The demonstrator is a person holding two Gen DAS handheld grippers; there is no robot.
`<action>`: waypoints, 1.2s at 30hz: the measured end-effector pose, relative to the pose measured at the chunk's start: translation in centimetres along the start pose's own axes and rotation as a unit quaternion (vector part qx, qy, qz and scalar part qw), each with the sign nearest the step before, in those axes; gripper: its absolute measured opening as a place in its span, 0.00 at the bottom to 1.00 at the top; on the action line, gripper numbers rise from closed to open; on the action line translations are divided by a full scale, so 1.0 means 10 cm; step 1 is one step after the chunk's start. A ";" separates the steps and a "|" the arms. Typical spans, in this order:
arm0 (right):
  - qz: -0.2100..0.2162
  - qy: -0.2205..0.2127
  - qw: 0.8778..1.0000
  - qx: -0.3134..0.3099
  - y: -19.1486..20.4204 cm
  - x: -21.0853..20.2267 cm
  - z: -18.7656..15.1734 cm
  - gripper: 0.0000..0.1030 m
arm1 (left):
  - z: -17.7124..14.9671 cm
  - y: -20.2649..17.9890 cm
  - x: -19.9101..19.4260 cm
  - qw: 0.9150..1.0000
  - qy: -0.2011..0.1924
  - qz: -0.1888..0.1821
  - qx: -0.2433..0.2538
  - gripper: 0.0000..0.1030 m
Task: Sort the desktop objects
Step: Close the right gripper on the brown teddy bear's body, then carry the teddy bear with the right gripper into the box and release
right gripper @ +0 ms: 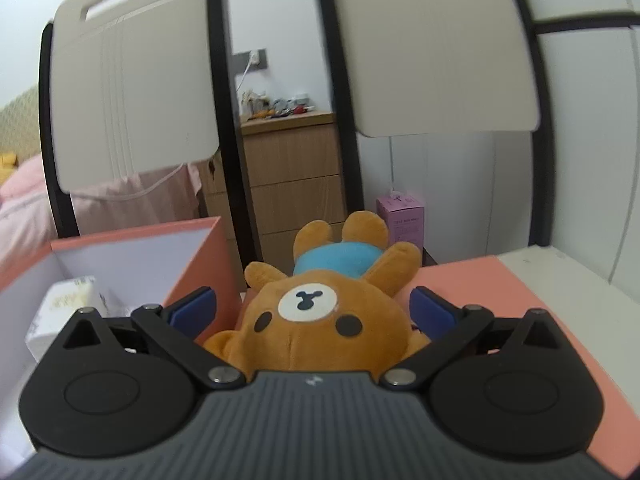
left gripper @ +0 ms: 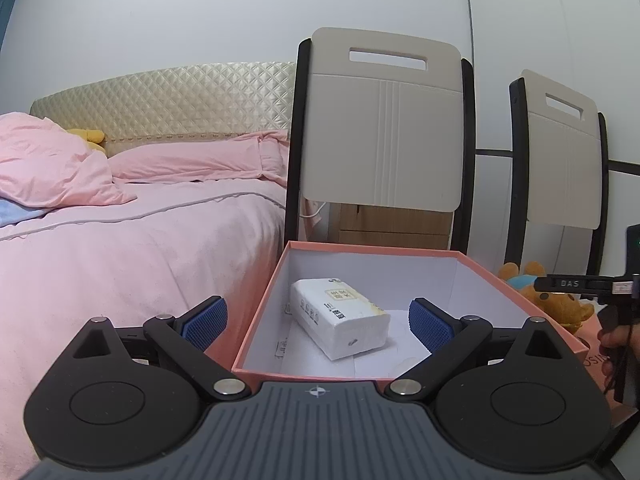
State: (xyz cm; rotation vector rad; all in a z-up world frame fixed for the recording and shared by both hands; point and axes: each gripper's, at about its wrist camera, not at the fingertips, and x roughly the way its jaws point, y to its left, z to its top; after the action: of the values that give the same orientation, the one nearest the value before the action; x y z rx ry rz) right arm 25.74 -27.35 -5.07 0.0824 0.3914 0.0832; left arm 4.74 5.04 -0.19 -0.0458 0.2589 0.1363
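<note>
While both tools hang over the counter, the scene reads line by line:

Step in hand: reaching for the brown plush bear with the blue shirt (right gripper: pixel 324 312), judged the next item to sort.

Right tool (right gripper: pixel 314 306): spread wide, its blue pads either side of the bear's head; whether they touch the plush cannot be told.

Bear's place: lying on its back on the salmon-pink flat lid (right gripper: pixel 520 320), just beside the open salmon-pink cardboard box (left gripper: pixel 256 320).

Left tool (left gripper: pixel 318 320): spread and holding nothing, hovering at the box's near rim.

Already sorted: a white wrapped tissue pack (left gripper: pixel 340 316) lies tilted on the box floor.

Next move, as a judgement: press the right tool together on the soft head, lift, carry leftward over the box wall and release; the plush will squash, so a firm pinch is needed.
</note>
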 end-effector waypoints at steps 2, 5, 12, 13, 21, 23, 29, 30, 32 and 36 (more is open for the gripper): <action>-0.005 0.012 1.000 -0.011 0.01 0.15 0.02 1.00 | 0.00 -0.01 0.00 1.000 -0.001 0.000 0.002 0.96; 0.001 0.040 0.999 -0.017 0.02 0.35 0.01 1.00 | -0.01 -0.02 -0.01 1.000 -0.002 0.000 0.006 0.96; 0.004 0.087 0.995 -0.052 -0.01 0.57 0.00 1.00 | 0.00 -0.03 -0.03 1.000 -0.005 -0.004 0.005 0.96; 0.006 0.088 0.995 -0.051 -0.02 0.56 0.00 0.97 | 0.00 -0.04 -0.04 1.000 -0.005 -0.004 0.005 0.96; 0.024 0.062 0.998 -0.002 -0.18 0.29 0.17 0.79 | 0.01 0.01 -0.05 1.000 -0.007 -0.007 0.005 0.96; 0.029 0.048 0.998 0.010 -0.22 0.19 0.25 0.79 | 0.01 0.01 -0.05 1.000 -0.007 -0.007 0.005 0.96; 0.065 -0.005 0.998 0.014 -0.09 -0.08 0.63 0.79 | 0.02 0.02 -0.07 1.000 -0.007 -0.006 0.003 0.96; 0.076 -0.012 0.997 0.009 -0.03 -0.12 0.70 0.79 | 0.02 0.02 -0.07 1.000 -0.007 -0.006 0.003 0.96; 0.100 -0.022 0.995 -0.001 0.11 -0.17 0.83 0.80 | 0.03 0.02 -0.07 1.000 -0.007 -0.006 0.002 0.96; 0.160 -0.015 0.987 -0.027 0.47 -0.17 1.01 0.81 | 0.02 0.02 -0.03 1.000 -0.005 -0.005 -0.001 0.96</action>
State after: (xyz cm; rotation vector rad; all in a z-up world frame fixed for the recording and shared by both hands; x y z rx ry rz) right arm 27.72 -23.50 5.31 0.0915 0.3432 0.4088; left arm 4.43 5.22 0.07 -0.0478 0.2482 0.1264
